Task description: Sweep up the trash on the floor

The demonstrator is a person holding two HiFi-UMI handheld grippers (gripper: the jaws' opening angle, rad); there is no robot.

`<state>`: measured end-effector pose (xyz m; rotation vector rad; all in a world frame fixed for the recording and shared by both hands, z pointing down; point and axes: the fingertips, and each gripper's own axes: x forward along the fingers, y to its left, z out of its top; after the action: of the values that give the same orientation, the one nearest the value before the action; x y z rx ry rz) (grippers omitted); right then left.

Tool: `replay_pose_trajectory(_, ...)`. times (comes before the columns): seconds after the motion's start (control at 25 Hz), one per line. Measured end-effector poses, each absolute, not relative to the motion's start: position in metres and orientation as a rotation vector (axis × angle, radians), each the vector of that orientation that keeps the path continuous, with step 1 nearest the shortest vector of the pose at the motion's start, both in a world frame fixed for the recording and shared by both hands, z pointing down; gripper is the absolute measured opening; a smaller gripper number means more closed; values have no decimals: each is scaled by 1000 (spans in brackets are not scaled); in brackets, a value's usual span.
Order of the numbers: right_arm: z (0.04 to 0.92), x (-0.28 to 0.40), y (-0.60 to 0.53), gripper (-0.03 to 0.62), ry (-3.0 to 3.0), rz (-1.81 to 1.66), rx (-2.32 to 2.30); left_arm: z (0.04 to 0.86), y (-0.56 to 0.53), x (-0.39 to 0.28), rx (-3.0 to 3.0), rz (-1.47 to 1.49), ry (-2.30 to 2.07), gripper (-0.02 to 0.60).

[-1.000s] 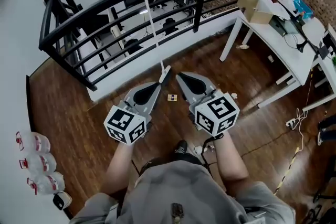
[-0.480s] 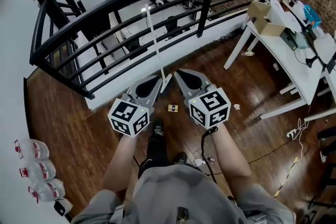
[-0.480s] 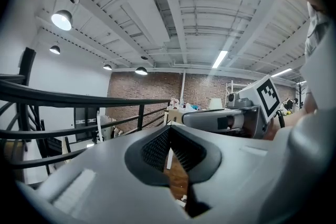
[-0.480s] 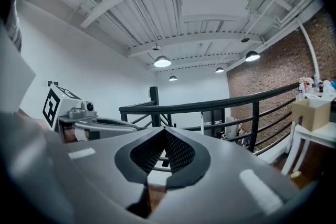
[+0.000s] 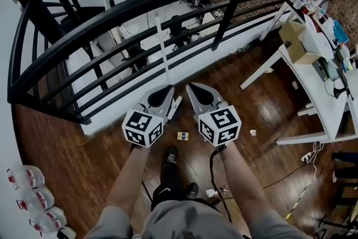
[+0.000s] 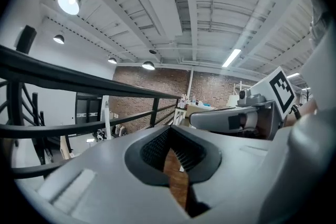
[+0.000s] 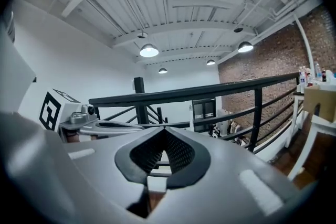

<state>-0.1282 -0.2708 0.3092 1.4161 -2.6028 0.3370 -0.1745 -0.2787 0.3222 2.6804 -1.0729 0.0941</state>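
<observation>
Dark wood floor (image 5: 61,143), curved black railing (image 5: 140,1) ahead, cluttered white counter (image 5: 324,103) on the right, brick wall (image 6: 168,86) beyond, white ribbed ceiling with lit pendant lamps (image 7: 149,50).

The left tongs (image 5: 174,102) and right tongs (image 5: 192,88) are pale grey with black ribbed pads (image 6: 152,150). Their cubes (image 5: 142,128) are white, patterned with black squares. The floor (image 5: 263,115) is dark red-brown wood laid in planks. The railing (image 5: 140,3) is black and the desk (image 5: 321,95) white. The small scrap (image 5: 182,135) on the floor looks yellowish, though it is too small to be sure.
</observation>
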Motion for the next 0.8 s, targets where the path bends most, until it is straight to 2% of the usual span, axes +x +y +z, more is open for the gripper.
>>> replay_pose_trajectory(0.24, 354, -132, -349, 0, -2583, 367, 1416, 384, -391, -176, 2640, 128, -1079, 24)
replay_pose_trajectory(0.6, 408, -112, -385, 0, -2516, 447, 1426, 465, -548, -185, 2528, 248, -1268, 163)
replay_pose_trajectory(0.8, 424, -93, -392, 0, -2481, 479, 1453, 500, -612, -187, 2441, 293, -1362, 199)
